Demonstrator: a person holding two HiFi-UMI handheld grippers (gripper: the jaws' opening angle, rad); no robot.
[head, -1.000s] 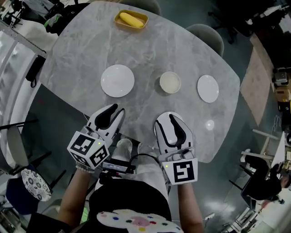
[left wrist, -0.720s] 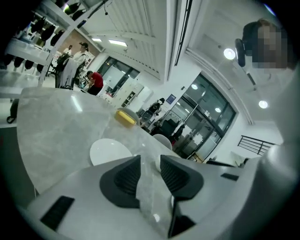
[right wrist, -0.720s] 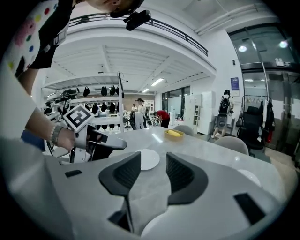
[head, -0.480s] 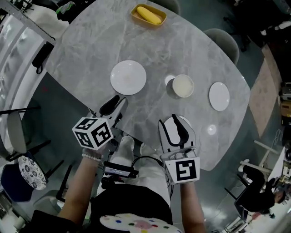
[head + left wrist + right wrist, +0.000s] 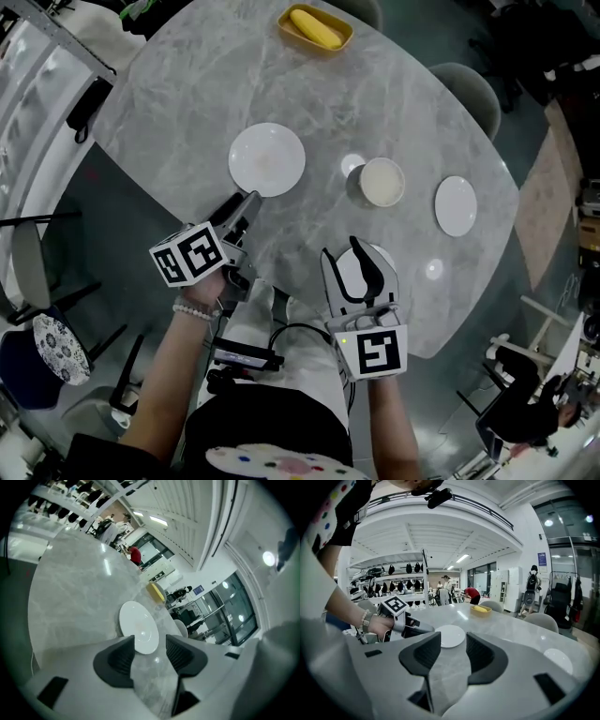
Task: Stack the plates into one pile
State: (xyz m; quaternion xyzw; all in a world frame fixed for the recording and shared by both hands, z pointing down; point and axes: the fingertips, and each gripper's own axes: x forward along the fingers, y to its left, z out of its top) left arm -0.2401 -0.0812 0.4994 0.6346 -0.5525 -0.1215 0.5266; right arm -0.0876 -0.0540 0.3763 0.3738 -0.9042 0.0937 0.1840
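Three white dishes lie on the grey marble table (image 5: 187,103): a large plate (image 5: 267,159), a cream bowl (image 5: 382,182) and a small plate (image 5: 456,205). My left gripper (image 5: 244,203), rolled on its side, points at the large plate's near rim from just short of it. Its jaws have just been opening and stand open with nothing between them; the left gripper view shows the plate (image 5: 138,626) just beyond the left gripper (image 5: 149,651). My right gripper (image 5: 356,248) hovers open and empty over the table's near edge. In its view the right gripper (image 5: 449,656) faces the large plate (image 5: 449,635) and the left gripper (image 5: 412,629).
A yellow tray (image 5: 321,28) with a banana sits at the table's far side. Grey chairs (image 5: 469,89) stand beyond the table. A stool with a patterned cushion (image 5: 61,349) is on the floor at lower left. The table's near edge runs under both grippers.
The left gripper has rolled onto its side, sunk and advanced toward the large plate, and its jaws have opened wider. The right gripper has sunk a little; its jaws stay as they were.
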